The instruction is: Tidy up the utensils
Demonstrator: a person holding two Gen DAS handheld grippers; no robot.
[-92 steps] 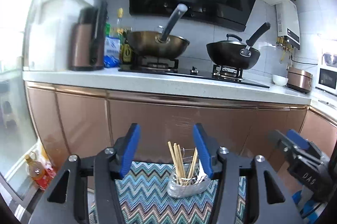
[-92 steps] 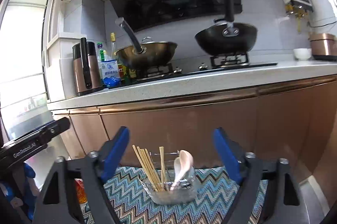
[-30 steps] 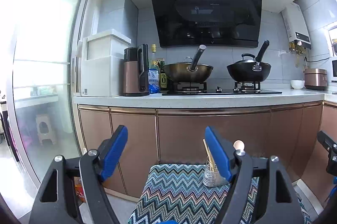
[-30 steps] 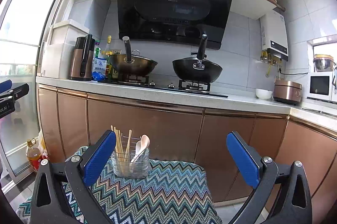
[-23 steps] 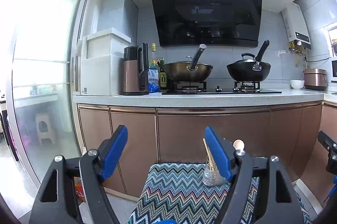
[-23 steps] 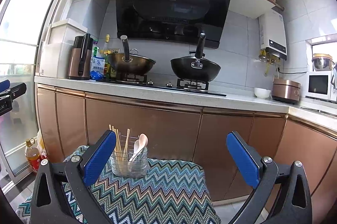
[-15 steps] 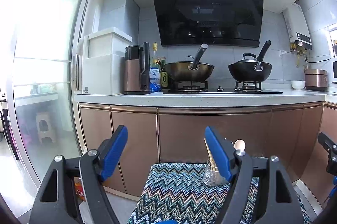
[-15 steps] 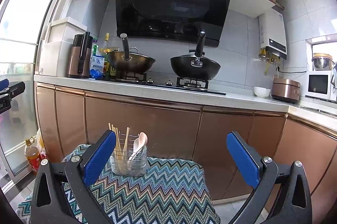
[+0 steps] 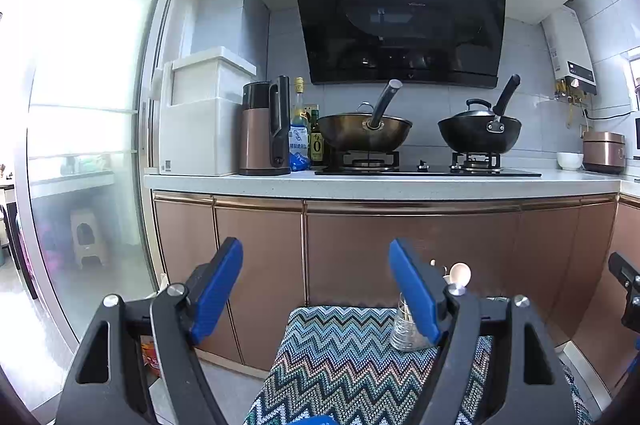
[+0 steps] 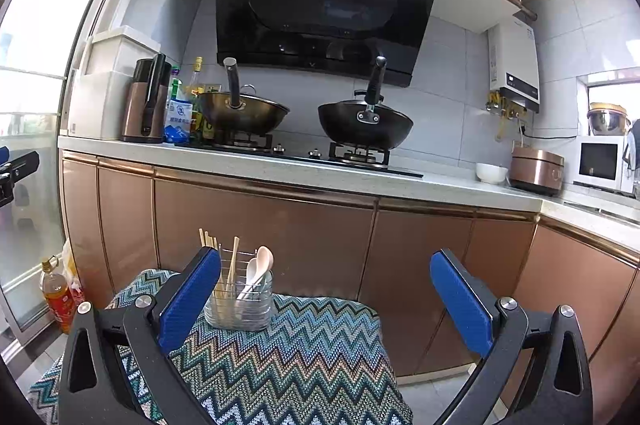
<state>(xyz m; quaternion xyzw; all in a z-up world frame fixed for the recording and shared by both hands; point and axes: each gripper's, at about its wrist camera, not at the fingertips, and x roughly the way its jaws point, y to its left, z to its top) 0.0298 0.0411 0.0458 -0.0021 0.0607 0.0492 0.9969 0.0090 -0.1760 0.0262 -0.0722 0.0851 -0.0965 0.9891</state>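
Note:
A clear utensil holder stands on the zigzag-patterned cloth, with wooden chopsticks and white spoons upright in it. In the left wrist view the same holder shows partly behind my right-hand finger, a spoon poking up. My left gripper is open and empty, held back from the cloth. My right gripper is open and empty too, with the holder just inside its left finger and farther away.
Copper cabinet doors and a white counter rise behind the cloth. Two woks sit on the hob; a kettle and bottles stand at left. An oil bottle stands on the floor by the glass door.
Since three seconds ago both grippers have drawn well back from the holder and opened wider. Over the last second they have barely drifted.

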